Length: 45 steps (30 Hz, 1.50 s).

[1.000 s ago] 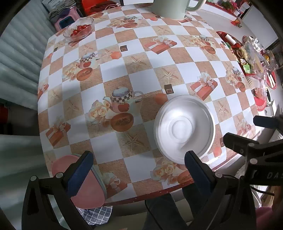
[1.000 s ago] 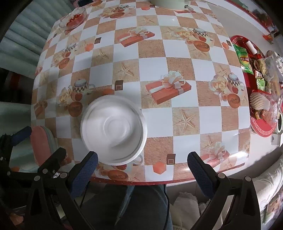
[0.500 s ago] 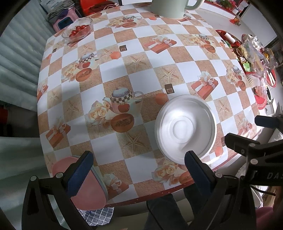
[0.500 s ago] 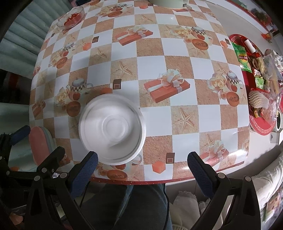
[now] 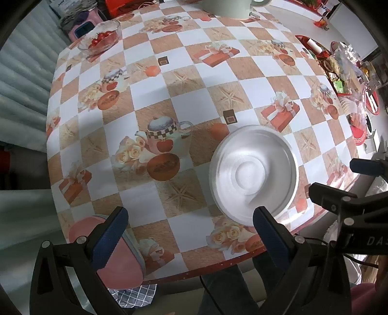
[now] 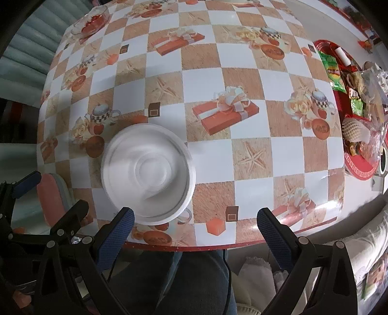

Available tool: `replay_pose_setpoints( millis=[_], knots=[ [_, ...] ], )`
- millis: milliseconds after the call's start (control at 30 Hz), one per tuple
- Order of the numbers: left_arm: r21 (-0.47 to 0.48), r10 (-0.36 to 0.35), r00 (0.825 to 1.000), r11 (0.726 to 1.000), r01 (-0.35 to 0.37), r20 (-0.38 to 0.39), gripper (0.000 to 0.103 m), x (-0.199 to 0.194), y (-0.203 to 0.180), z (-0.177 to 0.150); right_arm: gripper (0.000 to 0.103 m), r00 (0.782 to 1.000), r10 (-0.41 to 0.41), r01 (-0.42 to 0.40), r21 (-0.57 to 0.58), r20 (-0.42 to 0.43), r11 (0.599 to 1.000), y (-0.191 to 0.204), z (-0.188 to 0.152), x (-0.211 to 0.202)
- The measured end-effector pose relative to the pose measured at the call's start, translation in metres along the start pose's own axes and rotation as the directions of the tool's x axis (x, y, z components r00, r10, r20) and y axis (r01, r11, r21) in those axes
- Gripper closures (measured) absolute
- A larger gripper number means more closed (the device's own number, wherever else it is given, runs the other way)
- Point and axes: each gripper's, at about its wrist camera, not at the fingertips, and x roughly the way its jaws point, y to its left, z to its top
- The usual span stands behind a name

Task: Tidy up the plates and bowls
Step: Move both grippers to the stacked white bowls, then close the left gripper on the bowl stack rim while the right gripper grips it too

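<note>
A white plate [image 5: 253, 174] lies on the checked tablecloth near the table's front edge; it also shows in the right wrist view [image 6: 148, 173]. A pink plate or bowl [image 5: 118, 256] sits at the front left corner, partly behind a left finger; it also shows in the right wrist view [image 6: 52, 196]. My left gripper [image 5: 186, 232] is open and empty, held above the front edge, left of the white plate. My right gripper [image 6: 194, 232] is open and empty, above the front edge, right of the white plate.
A glass bowl of red fruit [image 5: 101, 41] stands at the far left. A pale green kettle [image 5: 228, 8] stands at the far edge. A red tray of snacks [image 6: 354, 101] sits on the right. A person's legs [image 6: 194, 278] are below the table edge.
Both grippers have drifted slightly; the white plate sits a little lower and more to the left in the right wrist view. Both stay open and empty.
</note>
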Motion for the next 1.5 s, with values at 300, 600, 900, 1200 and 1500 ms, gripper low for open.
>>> replay_pose_setpoints(
  millis=[300,600,900,1200,1500],
  knots=[
    [-0.002,0.005,0.998,1.000,-0.006,-0.062,0.000,0.031,-0.003,0.006,0.002,0.998,0.021,-0.018,0.056,-0.065,0.998,-0.010,0.001,0.026],
    [-0.012,0.009,0.996,1.000,-0.010,-0.092,0.000,0.064,-0.011,0.014,0.002,0.992,0.050,-0.035,0.122,-0.118,0.992,-0.022,0.020,0.061],
    [-0.095,0.000,0.993,0.995,-0.012,-0.121,0.000,0.095,-0.001,0.015,0.002,0.984,0.057,-0.031,0.159,-0.167,0.987,-0.028,0.032,0.096],
    [-0.106,-0.013,0.991,0.994,-0.001,-0.136,0.000,0.112,0.004,0.016,0.001,0.980,0.047,-0.023,0.129,-0.191,0.991,-0.023,0.020,0.123],
    [-0.139,-0.079,0.988,0.988,0.060,-0.133,0.000,0.118,0.013,0.003,0.000,0.976,0.056,-0.028,0.130,-0.211,0.991,-0.024,0.007,0.127]
  ],
)
